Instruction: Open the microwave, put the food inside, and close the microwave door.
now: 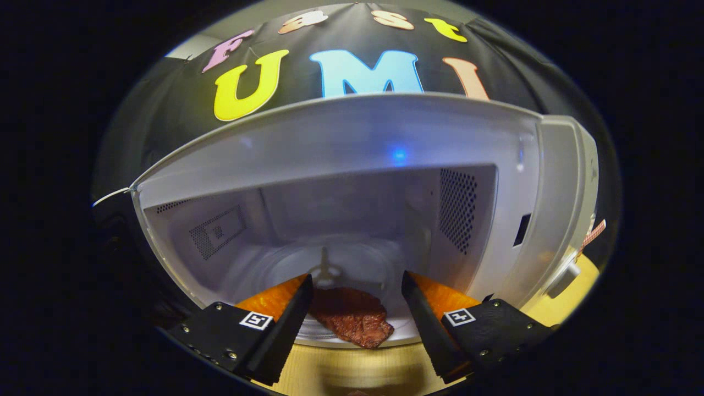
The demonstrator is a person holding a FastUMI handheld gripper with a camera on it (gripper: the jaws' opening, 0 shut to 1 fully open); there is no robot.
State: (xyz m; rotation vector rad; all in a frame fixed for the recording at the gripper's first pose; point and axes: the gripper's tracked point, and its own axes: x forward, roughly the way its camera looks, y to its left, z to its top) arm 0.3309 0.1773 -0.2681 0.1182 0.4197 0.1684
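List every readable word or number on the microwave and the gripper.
Microwave: none readable; its control panel is edge-on and blurred.
Gripper, open with the steak between its fingers: square markers, patterns only, no words.

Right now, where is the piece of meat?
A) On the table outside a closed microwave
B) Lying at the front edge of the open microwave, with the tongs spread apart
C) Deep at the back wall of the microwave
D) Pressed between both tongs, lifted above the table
B: the meat lies at the front lip of the open microwave, between the spread tongs, which do not touch it.
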